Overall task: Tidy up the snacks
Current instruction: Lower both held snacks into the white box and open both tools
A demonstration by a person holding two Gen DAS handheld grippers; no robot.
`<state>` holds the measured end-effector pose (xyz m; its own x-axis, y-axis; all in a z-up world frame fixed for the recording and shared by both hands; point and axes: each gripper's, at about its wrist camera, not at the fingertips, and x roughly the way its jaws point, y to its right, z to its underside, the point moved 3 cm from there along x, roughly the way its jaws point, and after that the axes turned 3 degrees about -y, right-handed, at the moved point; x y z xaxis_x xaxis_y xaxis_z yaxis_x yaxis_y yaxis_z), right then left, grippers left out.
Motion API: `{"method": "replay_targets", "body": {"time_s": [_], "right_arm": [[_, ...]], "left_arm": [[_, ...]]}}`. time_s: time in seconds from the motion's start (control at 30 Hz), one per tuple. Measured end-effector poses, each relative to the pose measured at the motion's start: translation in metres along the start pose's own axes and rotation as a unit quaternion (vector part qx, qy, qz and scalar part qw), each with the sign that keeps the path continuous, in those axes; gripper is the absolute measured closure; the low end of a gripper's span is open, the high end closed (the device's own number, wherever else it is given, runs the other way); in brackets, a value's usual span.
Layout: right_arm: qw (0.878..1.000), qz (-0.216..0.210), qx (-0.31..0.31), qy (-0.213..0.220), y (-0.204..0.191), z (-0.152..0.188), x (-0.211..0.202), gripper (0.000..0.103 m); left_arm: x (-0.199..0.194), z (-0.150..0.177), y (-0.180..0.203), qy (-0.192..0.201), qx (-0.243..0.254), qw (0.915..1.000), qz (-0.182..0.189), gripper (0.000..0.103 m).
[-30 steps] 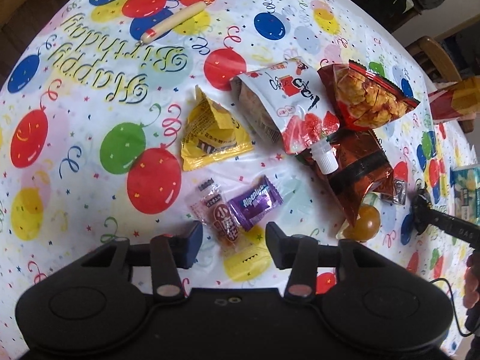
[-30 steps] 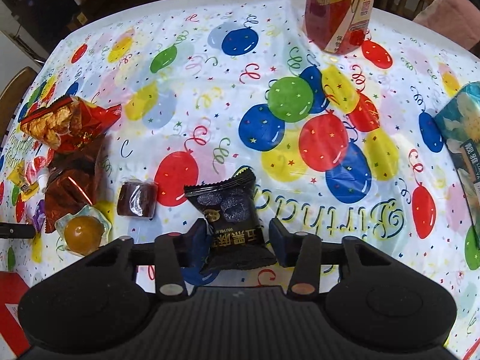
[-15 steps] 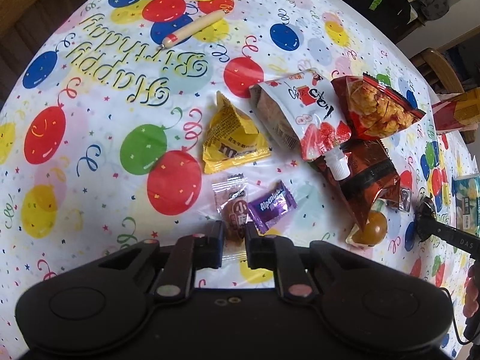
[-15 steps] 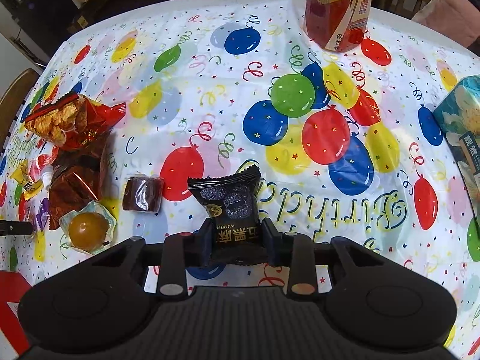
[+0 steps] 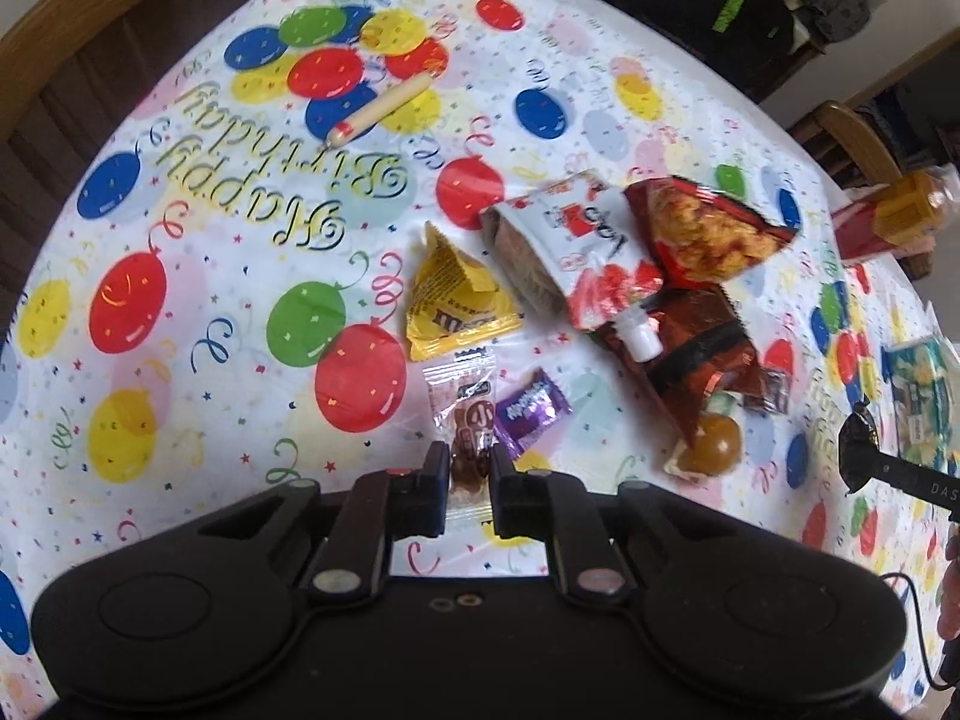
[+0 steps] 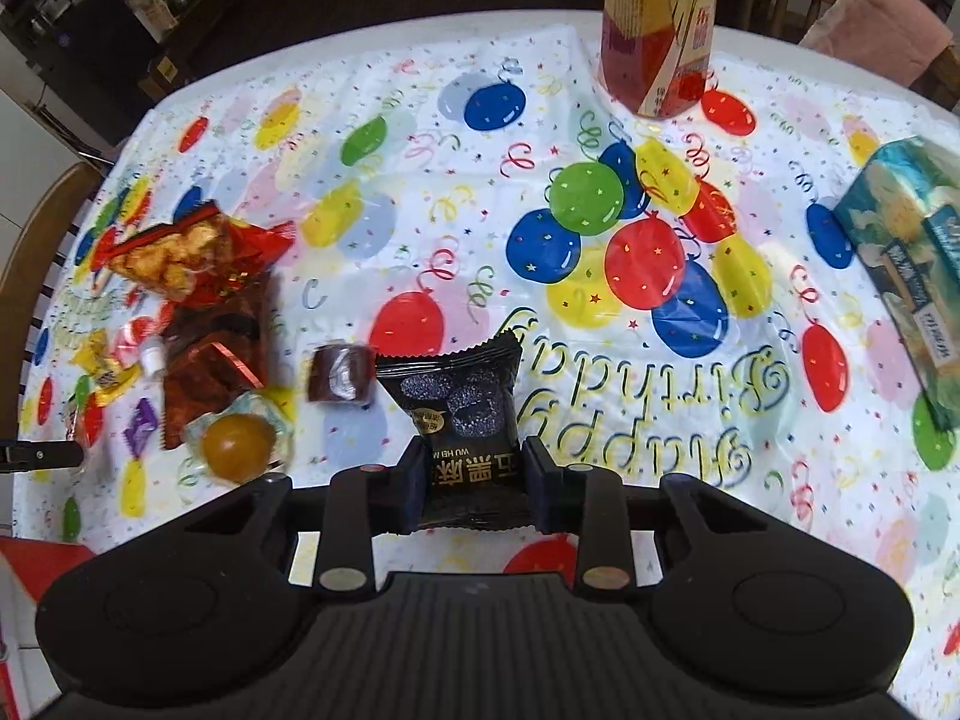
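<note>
Grippers both loaded: left gripper clamped on clear-wrapped brown candy, right gripper on black sesame packet, beside chip-bag pile. Sorting judged barely begun.

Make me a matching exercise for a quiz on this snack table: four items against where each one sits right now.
Items:
1. black sesame packet
2. clear-wrapped brown candy
3. tall carton
4. wooden stick

Places:
A. far edge, upright
B. between left gripper's fingers
C. lying across balloon cluster
D. between right gripper's fingers

Pairs: 1-D, 2-B, 3-A, 4-C
</note>
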<state>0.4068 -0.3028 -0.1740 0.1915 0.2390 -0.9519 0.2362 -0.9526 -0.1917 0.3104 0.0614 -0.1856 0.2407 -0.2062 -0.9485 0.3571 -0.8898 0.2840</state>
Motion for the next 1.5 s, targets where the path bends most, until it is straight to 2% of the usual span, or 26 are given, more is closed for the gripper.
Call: {"method": "replay_targets", "body": {"time_s": [0.33, 0.73, 0.9, 1.07, 1.37, 1.5], "right_arm": [[0.999, -0.014, 0.018, 0.041, -0.036, 0.039, -0.072, 0.071], [0.997, -0.021, 0.025, 0.065, -0.092, 0.107, -0.121, 0.071], [0.997, -0.024, 0.024, 0.068, -0.11, 0.132, -0.13, 0.071], [0.997, -0.026, 0.021, 0.062, -0.127, 0.156, -0.129, 0.071], [0.999, -0.013, 0.021, 0.035, -0.145, 0.194, -0.103, 0.071], [1.0, -0.008, 0.016, 0.02, -0.154, 0.207, -0.089, 0.071]], "left_arm": [[-0.044, 0.023, 0.006, 0.009, 0.071, 0.9973, 0.02, 0.092], [-0.098, 0.066, 0.008, 0.017, 0.156, 0.9858, 0.059, 0.092], [-0.111, 0.088, 0.01, 0.015, 0.189, 0.9793, 0.071, 0.092], [-0.107, 0.109, 0.013, 0.005, 0.217, 0.9737, 0.068, 0.092], [-0.087, 0.139, 0.013, -0.016, 0.265, 0.9632, 0.043, 0.092], [-0.073, 0.149, 0.012, -0.023, 0.282, 0.9589, 0.021, 0.092]]}}
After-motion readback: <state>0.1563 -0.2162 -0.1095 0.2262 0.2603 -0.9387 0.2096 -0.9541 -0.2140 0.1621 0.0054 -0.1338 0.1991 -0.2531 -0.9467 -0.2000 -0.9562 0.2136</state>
